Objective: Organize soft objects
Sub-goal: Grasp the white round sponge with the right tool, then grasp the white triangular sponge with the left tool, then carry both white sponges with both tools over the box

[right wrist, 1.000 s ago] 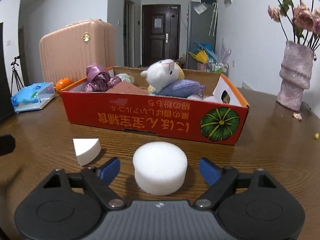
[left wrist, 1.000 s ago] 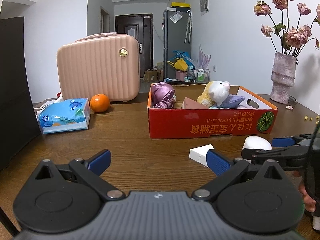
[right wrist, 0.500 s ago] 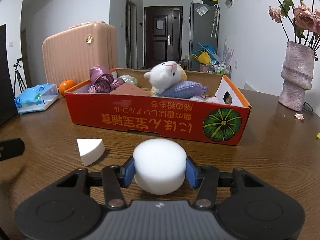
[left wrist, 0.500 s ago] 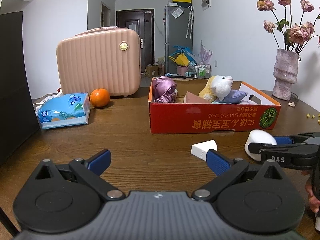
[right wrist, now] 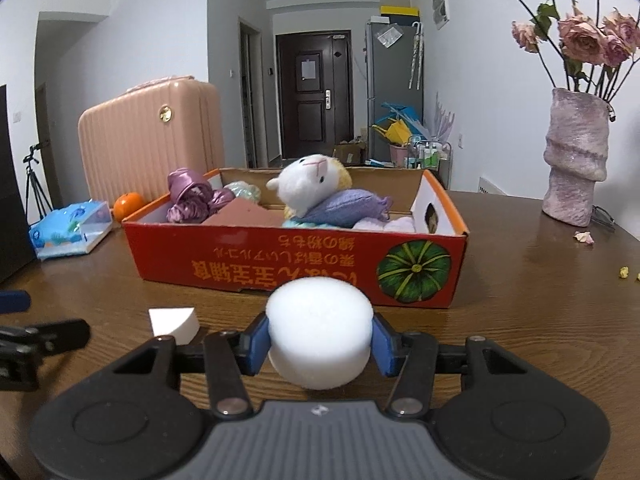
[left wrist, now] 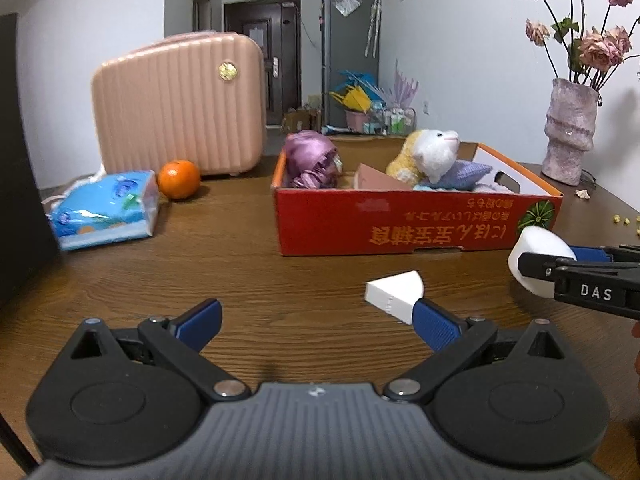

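Note:
My right gripper (right wrist: 319,340) is shut on a round white sponge (right wrist: 319,332), lifted a little off the wooden table in front of the red cardboard box (right wrist: 296,264). The box holds a white plush lamb (right wrist: 308,184), a purple pillow (right wrist: 344,208) and a purple satin bundle (right wrist: 192,196). A white wedge sponge (left wrist: 394,290) lies on the table just ahead of my left gripper's right fingertip. My left gripper (left wrist: 316,322) is open with nothing between its pads. The left wrist view shows the round sponge (left wrist: 538,264) in the right gripper (left wrist: 560,260) at the right edge.
A pink suitcase (left wrist: 176,104), an orange (left wrist: 179,179) and a blue tissue pack (left wrist: 106,210) stand at the left rear of the table. A purple vase (right wrist: 576,160) with dried roses stands at the right rear. Small petals (right wrist: 584,237) lie near it.
My right gripper closed on the round white sponge and raised it slightly. My left gripper shifted toward the white wedge sponge, which now sits by its right fingertip.

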### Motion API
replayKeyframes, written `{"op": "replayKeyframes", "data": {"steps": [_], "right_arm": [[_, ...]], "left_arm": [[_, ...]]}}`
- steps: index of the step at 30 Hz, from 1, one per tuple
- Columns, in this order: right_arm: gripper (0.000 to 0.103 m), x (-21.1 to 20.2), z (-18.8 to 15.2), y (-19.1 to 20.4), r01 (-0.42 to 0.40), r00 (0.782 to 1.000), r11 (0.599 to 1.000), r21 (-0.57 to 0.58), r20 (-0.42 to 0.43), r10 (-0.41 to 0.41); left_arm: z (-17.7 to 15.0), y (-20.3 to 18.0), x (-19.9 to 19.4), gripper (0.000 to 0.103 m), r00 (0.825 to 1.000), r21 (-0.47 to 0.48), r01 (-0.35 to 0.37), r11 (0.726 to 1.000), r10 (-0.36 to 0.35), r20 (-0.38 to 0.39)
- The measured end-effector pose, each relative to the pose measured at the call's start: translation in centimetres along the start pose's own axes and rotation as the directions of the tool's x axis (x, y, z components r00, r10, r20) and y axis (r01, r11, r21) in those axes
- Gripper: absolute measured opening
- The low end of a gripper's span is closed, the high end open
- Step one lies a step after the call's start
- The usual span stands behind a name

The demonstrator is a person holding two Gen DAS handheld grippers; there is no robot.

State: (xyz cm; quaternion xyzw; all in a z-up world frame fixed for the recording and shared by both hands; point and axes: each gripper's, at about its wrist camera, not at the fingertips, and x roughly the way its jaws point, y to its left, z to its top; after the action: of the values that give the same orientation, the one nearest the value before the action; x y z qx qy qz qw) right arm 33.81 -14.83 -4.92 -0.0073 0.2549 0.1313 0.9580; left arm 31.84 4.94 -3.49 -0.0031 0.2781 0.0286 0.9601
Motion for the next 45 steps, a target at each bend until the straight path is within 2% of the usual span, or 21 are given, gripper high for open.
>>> {"op": "replayKeyframes", "data": {"steps": [5, 16, 18, 23, 26, 29, 30, 38, 45], "right_arm": [[0.052, -0.2, 0.2, -0.8, 0.012, 1.0, 1.0, 0.018, 0.008, -0.012], [0.052, 0.0, 0.0, -1.1, 0.026, 1.0, 0.999, 0.024, 0.001, -0.026], [0.052, 0.0, 0.0, -1.2, 0.026, 1.0, 0.999, 0.024, 0.002, -0.026], [0.052, 0.0, 0.0, -1.2, 0.026, 1.0, 0.999, 0.024, 0.002, -0.026], [0.052, 0.0, 0.0, -1.1, 0.023, 1.0, 0.999, 0.024, 0.004, -0.023], [0.052, -0.1, 0.0, -1.0, 0.02, 1.0, 1.0, 0.021, 0.008, -0.02], [0.052, 0.0, 0.0, -1.0, 0.02, 1.0, 1.0, 0.021, 0.008, -0.021], [0.052, -0.1, 0.0, -0.9, 0.019, 1.0, 1.0, 0.019, 0.012, -0.019], [0.052, -0.3, 0.1, -0.8, 0.014, 1.0, 1.0, 0.016, 0.027, -0.014]], "left_arm": [[0.6, -1.8, 2.1, 0.103, 0.998, 0.017, 0.033, 0.999, -0.032, -0.046], [1.6, -4.5, 5.6, 0.103, 0.997, 0.028, 0.0, 1.0, 0.002, -0.079], [1.8, -4.7, 6.1, 0.099, 0.996, 0.022, 0.002, 1.0, 0.0, -0.085], [1.8, -5.4, 7.0, 0.075, 0.995, 0.042, 0.011, 0.999, -0.007, -0.102], [1.7, -5.4, 7.0, 0.065, 0.994, 0.042, 0.035, 0.998, -0.031, -0.106], [1.6, -5.5, 7.1, 0.045, 0.992, 0.045, 0.059, 0.997, -0.053, -0.112], [1.6, -5.5, 7.1, 0.042, 0.992, 0.047, 0.055, 0.997, -0.049, -0.113], [1.6, -5.3, 6.6, 0.034, 0.993, 0.035, 0.068, 0.997, -0.065, -0.098], [2.0, -5.3, 5.1, 0.034, 0.998, 0.038, 0.058, 0.998, -0.058, -0.023]]}}
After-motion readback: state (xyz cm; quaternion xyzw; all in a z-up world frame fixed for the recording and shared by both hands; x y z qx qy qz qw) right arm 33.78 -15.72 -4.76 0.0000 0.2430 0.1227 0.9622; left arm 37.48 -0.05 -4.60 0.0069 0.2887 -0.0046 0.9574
